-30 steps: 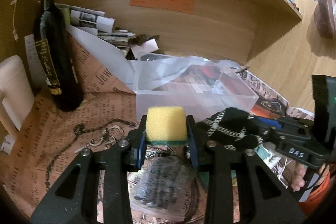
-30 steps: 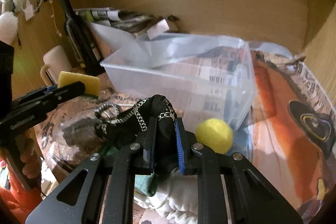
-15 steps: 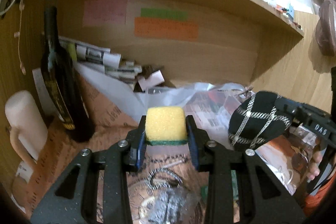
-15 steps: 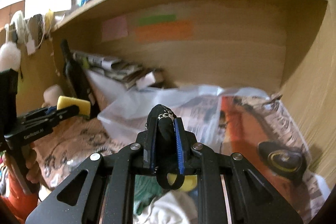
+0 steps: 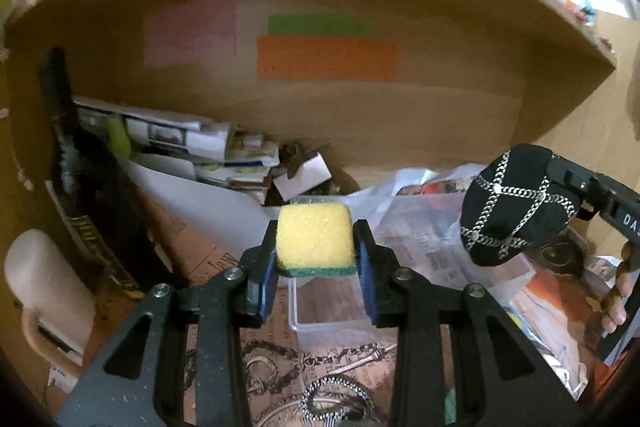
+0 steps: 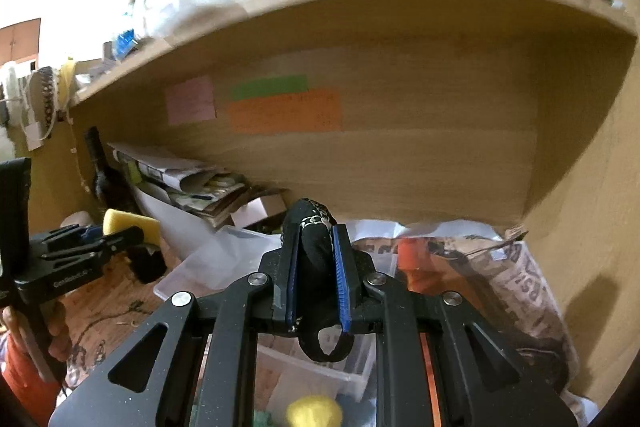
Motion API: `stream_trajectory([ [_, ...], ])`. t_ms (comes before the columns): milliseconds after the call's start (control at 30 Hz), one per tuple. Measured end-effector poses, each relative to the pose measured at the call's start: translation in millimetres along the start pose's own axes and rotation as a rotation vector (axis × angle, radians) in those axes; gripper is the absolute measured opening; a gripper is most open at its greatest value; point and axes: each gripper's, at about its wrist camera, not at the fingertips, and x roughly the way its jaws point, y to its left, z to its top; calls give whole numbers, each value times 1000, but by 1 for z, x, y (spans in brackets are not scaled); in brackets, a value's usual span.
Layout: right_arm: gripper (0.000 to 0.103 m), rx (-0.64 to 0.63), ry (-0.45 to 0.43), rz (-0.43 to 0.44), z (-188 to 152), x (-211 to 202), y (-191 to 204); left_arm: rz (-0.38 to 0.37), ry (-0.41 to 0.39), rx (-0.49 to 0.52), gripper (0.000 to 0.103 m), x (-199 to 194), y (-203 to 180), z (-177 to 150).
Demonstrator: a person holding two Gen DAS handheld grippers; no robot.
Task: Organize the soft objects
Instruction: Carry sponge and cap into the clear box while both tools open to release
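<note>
soft objects are what we are sorting here, and we are holding two of them in the air over the clear plastic bin (image 5: 340, 323), which is sitting low in the centre of the left wrist frame on the printed paper covering (image 5: 216, 263). behind it, a dark bottle (image 5: 92, 211) is standing at the left edge.

the black pouch with chain trim (image 5: 520, 211) is hanging at the right of that frame, and we are squeezing it flat between the closed fingers of the right gripper (image 6: 316, 279). the yellow sponge (image 5: 315, 239) is sitting centre frame, and the left gripper (image 5: 316, 267) is pinching it by both sides.

smaller still, a yellow ball (image 6: 314, 413) is blurring at the bottom of the right wrist frame; we cannot tell whether it is lying inside the bin.

we are judging the risks: the sponge is compressing, so it could spring sideways on release and miss the bin, and the pouch's loop could be snagging on a finger.
</note>
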Motion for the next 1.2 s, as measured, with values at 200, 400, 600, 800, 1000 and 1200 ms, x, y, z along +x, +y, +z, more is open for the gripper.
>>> stream_trajectory([
  [200,14,-16,105,30,-11,42,-1,-22,131,29,34,48,-5,1],
  [400,14,-12,213,96,-21,74,-1,-42,232,79,34,82,-15,-6],
  [600,14,-21,308,114,-32,97,1,-46,289,122,34,102,-26,-13],
  [800,18,-39,388,47,-38,115,-2,-60,326,114,48,116,-26,-14],
  [1000,27,-77,437,-22,-43,125,0,-49,292,139,69,106,-30,-14],
  [1200,53,-91,389,-36,-36,111,0,-48,239,134,76,84,-26,-7],
])
